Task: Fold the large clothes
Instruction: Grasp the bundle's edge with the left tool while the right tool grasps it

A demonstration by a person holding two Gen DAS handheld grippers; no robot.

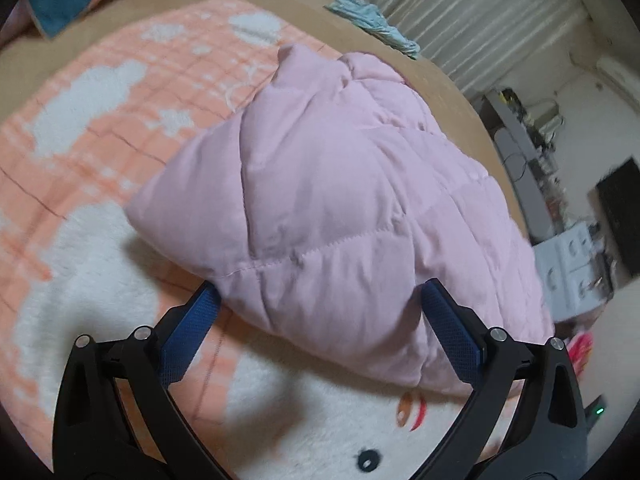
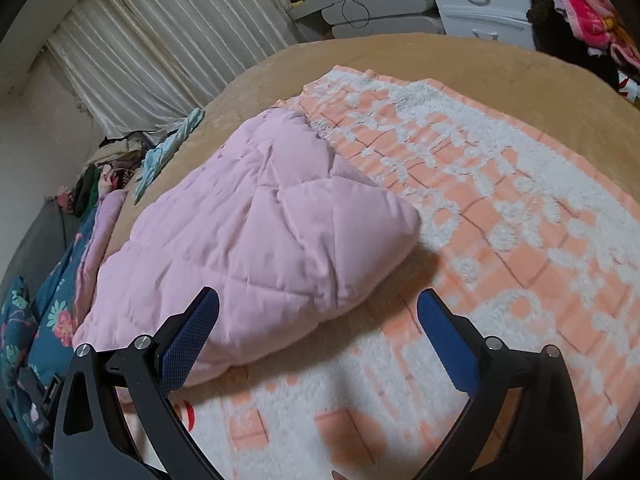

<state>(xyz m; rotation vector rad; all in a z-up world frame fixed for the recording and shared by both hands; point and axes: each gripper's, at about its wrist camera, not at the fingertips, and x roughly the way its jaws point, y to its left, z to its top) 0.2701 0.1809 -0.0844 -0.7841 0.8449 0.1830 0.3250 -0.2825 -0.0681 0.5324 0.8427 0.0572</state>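
Pink quilted jacket lies at twelve o'clock between the spread left gripper; right gripper, spread and empty, sees it at eleven.

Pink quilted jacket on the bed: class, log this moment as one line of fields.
item: pink quilted jacket, bundled on orange-white blanket | left gripper: open, jaws astride jacket edge | right gripper: open, empty

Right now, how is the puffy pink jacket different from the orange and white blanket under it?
The pink jacket is one plain colour with stitched quilt lines; the orange and white blanket has fuzzy white shapes on orange checks. The pink jacket is bunched into a thick, puffy bundle, while the blanket lies spread out flat. The jacket covers only part of the blanket, which reaches much farther. Both look soft and rest on the tan bed.
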